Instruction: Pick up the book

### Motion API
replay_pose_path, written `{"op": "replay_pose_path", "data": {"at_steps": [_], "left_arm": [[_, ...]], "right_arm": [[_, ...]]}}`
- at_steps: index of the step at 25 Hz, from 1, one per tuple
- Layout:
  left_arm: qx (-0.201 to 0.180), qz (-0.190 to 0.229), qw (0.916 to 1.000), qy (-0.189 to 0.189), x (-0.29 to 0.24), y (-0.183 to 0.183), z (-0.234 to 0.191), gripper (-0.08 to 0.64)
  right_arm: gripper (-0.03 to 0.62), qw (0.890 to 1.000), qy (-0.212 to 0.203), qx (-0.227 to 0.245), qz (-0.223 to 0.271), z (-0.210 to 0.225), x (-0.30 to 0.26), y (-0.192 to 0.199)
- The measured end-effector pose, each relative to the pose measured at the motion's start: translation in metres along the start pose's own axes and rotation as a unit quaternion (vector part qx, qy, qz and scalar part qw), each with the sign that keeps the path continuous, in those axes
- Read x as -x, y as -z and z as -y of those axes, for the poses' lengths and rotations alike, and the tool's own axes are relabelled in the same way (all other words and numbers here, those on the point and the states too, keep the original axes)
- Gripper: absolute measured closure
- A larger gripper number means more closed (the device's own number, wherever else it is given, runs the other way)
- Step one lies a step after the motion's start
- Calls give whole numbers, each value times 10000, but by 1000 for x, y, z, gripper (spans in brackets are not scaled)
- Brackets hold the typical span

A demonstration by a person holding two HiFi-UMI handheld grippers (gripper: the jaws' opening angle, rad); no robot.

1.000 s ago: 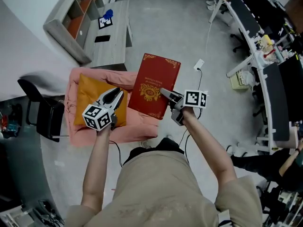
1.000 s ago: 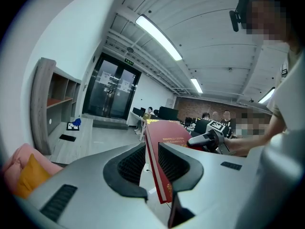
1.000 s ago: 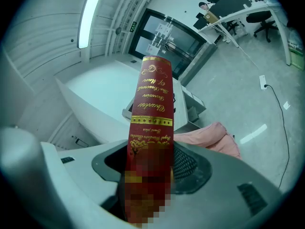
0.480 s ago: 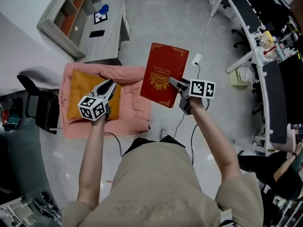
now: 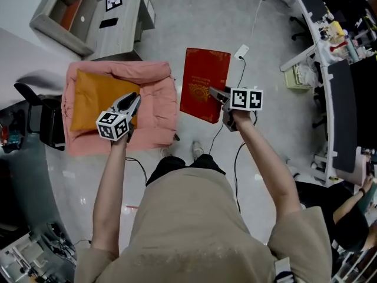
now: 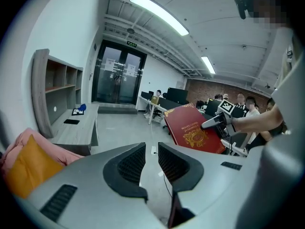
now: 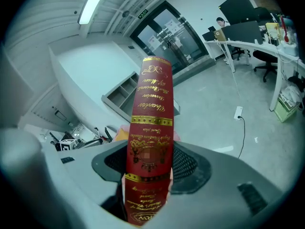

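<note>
The book is a red hardback with gold ornament. My right gripper is shut on its lower right edge and holds it in the air over the grey floor, right of the pink seat. In the right gripper view its spine stands upright between the jaws of that gripper, pads pressing both covers. My left gripper hovers over the seat's right part, jaws a little apart with nothing between them. The left gripper view shows its own jaws and the held book off to the right.
A pink floor seat holds an orange cushion. Behind it are a grey low table and a shelf unit. A black chair stands at left. A power strip with cable lies on the floor; office desks line the right.
The right gripper carried the book from above the pink seat's edge rightward, over the bare floor. The left gripper shifted from the orange cushion toward the seat's right side and lower.
</note>
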State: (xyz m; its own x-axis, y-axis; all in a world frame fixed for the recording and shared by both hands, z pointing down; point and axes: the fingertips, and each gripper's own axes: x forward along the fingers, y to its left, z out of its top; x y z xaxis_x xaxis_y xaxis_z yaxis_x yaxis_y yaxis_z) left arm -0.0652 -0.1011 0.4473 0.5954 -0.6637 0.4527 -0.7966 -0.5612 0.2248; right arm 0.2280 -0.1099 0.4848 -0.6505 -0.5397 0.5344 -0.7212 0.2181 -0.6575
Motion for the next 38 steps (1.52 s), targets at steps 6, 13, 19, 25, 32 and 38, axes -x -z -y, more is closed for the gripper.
{"op": "replay_pose_path", "data": {"at_steps": [6, 13, 19, 25, 32, 38], "left_arm": [[232, -196, 9994, -176, -17, 38, 21, 488], [382, -659, 9969, -214, -36, 88, 26, 488], [501, -672, 9960, -317, -40, 100, 34, 488], [455, -815, 9953, -253, -39, 109, 43, 488], [495, -736, 9958, -213, -34, 112, 51, 488], [565, -470, 9973, -18, -16, 114, 70, 488]], "right_arm": [[344, 9977, 20, 253, -630, 36, -16, 28], [344, 9882, 220, 806, -1286, 59, -53, 54], [344, 9831, 206, 889, -1590, 63, -61, 76], [344, 9781, 121, 947, -1851, 55, -72, 103], [344, 9732, -8, 1185, -1969, 32, -82, 117], [344, 9798, -40, 975, -1744, 11, -70, 124]]}}
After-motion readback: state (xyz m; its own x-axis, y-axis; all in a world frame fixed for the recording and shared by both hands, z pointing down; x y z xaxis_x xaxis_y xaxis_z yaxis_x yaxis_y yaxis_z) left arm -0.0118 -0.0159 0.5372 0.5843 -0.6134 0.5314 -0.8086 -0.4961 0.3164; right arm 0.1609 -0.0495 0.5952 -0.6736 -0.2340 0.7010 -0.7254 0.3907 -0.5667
